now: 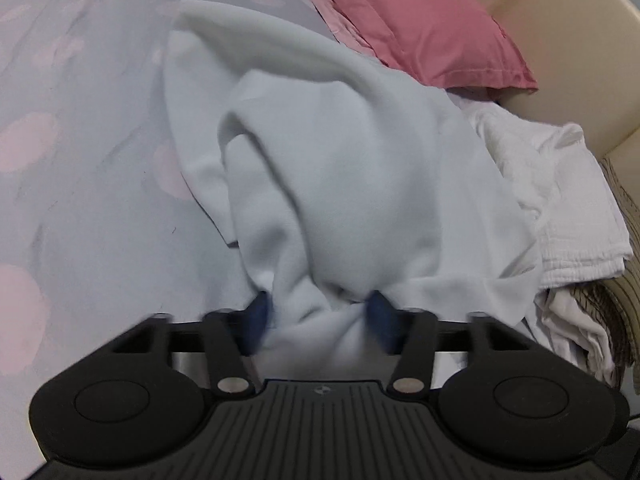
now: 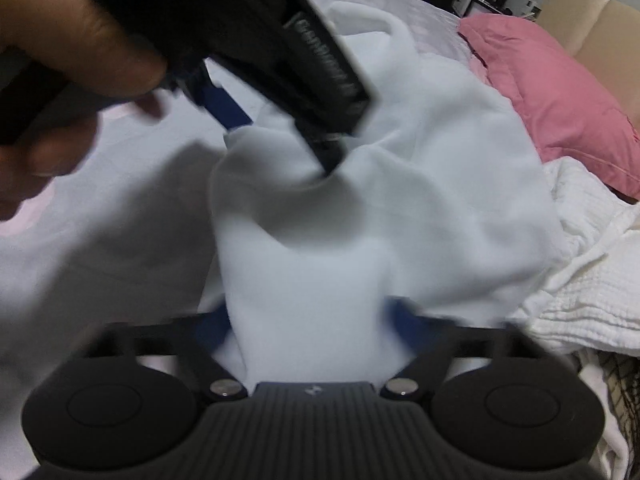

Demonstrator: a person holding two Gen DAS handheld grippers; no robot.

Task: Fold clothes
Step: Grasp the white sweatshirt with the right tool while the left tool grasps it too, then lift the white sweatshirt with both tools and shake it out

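1. Jaws of the left gripper (image 1: 320,312) are closed partway, with a bunched fold of the pale blue garment (image 1: 340,168) pinched between the blue pads (image 1: 260,312); the cloth wrinkles into a tight knot there.
2. Jaws of the right gripper (image 2: 308,320) stand wider, and a thick fold of the same garment (image 2: 440,200) fills the gap between them. I judge that they grip it, though the blur makes this less sure.
3. In the right wrist view the left gripper (image 2: 280,140) comes down from the upper left, held by a hand (image 2: 72,60), and bites the garment just beyond the right one, so the two holds are near each other.
4. The garment is lifted and hangs in loose, rounded drapes above the bed sheet (image 1: 80,160); it looks soft and fleecy, without sharp creases.
5. As far as I can judge, the folding is in the middle: the cloth is gathered, not flat or squared, so neat folds remain to be made.
6. To the right lies a white crinkled cloth (image 1: 568,208), and far right a pink pillow (image 1: 432,28) with smooth fabric.
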